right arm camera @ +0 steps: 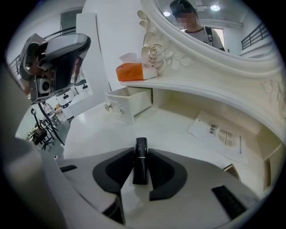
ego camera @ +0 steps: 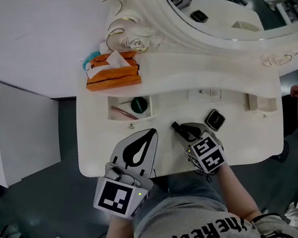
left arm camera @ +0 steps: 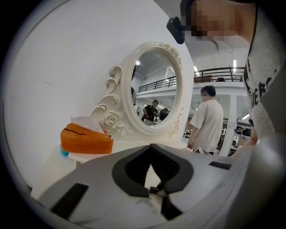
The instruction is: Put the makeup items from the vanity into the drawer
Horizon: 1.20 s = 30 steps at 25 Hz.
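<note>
Head view: L gripper [ego camera: 152, 133] jaws closed, empty, R gripper [ego camera: 188, 132] at its 3 o'clock, open drawer [ego camera: 129, 122] at 12, L gripper view: tips meet, nothing btwn, R gripper view: jaws open, black lipstick [right arm camera: 140, 166] lying btwn on vanity top [right arm camera: 98, 129], drawer at 11

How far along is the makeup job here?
Done: a dark round compact and thin pink stick lie in the open white drawer. In hand: a black lipstick tube sits between the right gripper's jaws. Left: that tube and the black square compact on the white vanity.
</note>
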Each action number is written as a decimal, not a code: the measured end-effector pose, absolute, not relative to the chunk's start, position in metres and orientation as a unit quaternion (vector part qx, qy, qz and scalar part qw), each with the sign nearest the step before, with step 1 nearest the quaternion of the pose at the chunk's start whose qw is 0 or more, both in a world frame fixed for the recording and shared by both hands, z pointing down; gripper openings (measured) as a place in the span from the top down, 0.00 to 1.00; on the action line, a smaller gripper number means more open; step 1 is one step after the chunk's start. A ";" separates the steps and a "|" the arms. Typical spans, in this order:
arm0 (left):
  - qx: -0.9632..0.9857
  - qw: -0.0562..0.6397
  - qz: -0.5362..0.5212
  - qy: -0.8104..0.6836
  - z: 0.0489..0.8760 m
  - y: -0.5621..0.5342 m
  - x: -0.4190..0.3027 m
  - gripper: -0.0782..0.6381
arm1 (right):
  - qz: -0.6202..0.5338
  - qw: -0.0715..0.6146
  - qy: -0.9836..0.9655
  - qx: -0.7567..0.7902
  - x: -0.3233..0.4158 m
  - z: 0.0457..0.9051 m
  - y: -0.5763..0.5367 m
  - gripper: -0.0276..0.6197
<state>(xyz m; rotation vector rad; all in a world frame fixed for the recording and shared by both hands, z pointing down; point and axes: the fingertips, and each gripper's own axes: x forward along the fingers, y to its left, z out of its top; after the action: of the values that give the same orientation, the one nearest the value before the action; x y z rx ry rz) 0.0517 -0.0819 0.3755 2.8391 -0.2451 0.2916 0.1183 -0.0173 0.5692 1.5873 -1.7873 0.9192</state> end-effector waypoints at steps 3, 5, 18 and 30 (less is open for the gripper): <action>0.981 0.141 0.103 -0.086 0.376 -0.082 0.051 0.86 | 0.348 0.289 -0.668 0.590 0.118 0.572 -0.018 0.77; 0.977 0.155 0.120 -0.085 0.379 -0.078 0.049 0.86 | 0.347 0.295 -0.670 0.586 0.117 0.575 -0.018 0.76; 0.979 0.144 0.110 -0.095 0.375 -0.078 0.047 0.86 | 0.321 0.281 -0.677 0.599 0.117 0.562 -0.022 0.77; 0.978 0.139 0.106 -0.112 0.364 -0.076 0.046 0.86 | 0.270 0.222 -0.713 0.609 0.122 0.498 -0.047 0.77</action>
<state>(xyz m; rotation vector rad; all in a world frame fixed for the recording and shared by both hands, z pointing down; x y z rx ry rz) 0.0455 -0.0764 0.3644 2.8289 -0.3225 0.3053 0.1215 -0.0469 0.4984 1.6816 -1.9693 0.7452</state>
